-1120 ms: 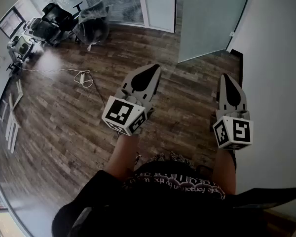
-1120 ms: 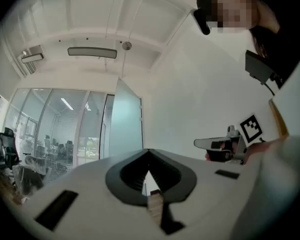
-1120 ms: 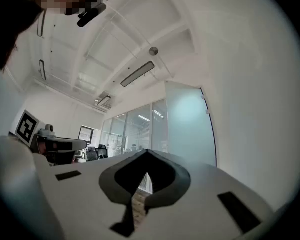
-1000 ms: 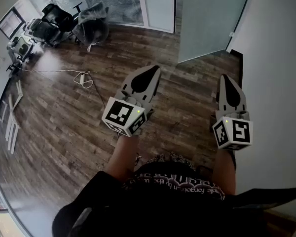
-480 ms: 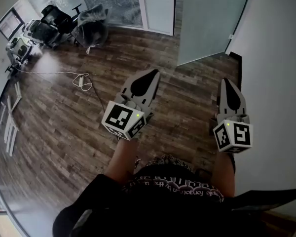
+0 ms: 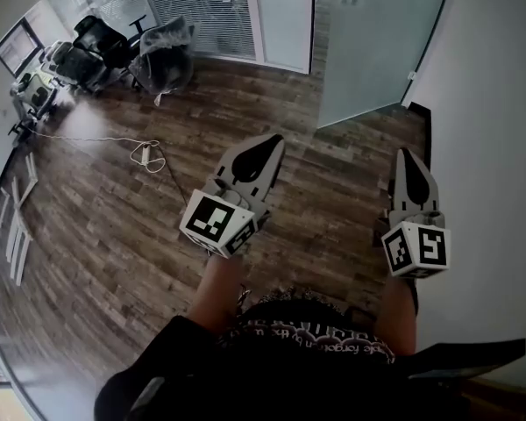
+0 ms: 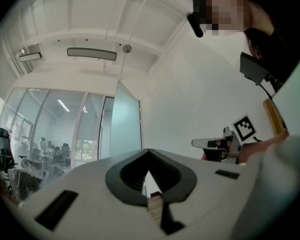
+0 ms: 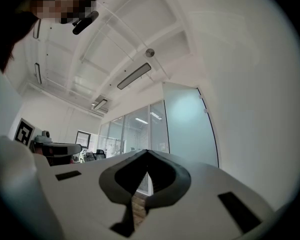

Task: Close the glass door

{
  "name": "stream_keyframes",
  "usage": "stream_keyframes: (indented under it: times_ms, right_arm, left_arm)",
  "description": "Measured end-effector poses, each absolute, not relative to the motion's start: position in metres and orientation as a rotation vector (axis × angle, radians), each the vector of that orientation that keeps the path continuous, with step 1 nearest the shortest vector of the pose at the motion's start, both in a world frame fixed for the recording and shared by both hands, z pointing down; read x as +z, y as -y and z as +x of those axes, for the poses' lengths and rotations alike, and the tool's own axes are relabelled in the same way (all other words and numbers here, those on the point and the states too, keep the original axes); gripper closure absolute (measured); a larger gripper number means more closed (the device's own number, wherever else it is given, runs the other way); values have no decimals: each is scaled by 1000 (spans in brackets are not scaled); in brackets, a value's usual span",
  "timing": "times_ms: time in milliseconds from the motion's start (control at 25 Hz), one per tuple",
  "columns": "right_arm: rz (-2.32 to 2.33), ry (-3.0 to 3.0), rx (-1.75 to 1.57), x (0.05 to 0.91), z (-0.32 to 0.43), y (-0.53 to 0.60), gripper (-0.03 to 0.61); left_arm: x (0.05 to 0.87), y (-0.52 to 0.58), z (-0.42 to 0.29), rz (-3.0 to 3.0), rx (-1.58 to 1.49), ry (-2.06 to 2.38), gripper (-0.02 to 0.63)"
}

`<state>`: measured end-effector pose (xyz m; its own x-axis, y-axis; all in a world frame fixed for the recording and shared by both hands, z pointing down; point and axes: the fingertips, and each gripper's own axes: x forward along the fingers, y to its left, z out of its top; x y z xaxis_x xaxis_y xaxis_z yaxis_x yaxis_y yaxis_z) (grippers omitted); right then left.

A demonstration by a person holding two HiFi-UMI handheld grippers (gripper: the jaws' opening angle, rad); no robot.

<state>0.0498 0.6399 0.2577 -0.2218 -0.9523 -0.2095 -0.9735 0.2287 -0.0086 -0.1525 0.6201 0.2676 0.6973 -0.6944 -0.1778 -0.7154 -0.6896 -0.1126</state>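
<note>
The frosted glass door stands ajar at the top right of the head view, its hinge edge by the white wall. Both grippers are held out over the wood floor, well short of the door and apart from it. My left gripper is shut with nothing in it, and my right gripper is shut and empty beside the wall. In the left gripper view the door rises beyond the closed tips. In the right gripper view the door stands ahead to the right of the closed tips.
Office chairs and a plastic-covered chair stand at the back left before a glass partition with blinds. A power strip with a white cable lies on the floor. White strips lie by the left wall.
The person has stepped a little toward the door, so the door and floor sit lower and nearer in the head view. Both grippers went along, still shut.
</note>
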Motion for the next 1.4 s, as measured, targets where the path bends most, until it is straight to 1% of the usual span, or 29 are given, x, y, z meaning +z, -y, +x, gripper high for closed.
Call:
stream_keyframes:
  times_ms: [320,640,1080,1280,1400]
  right_arm:
    - [-1889,-2323,173,270,31,-623,575]
    - [-1898,-2317,162,273,40,-586,575]
    - [-1824,-2386,196,272,73,-502,575]
    - [-1790,-2408,184,268,86,-469,575]
    - [-1781,-2410,182,269,94,-453,575]
  left_arm:
    - [280,-601,-173,-2765,164,-1144,611]
    - [287,-565,-166,-2769,164,-1172,612]
    - [287,-489,-123,-2749,157,-1215,611]
    - [284,-462,-103,-2717,82,-1237,611]
    - [280,-447,-97,-2704,108,-1247,612]
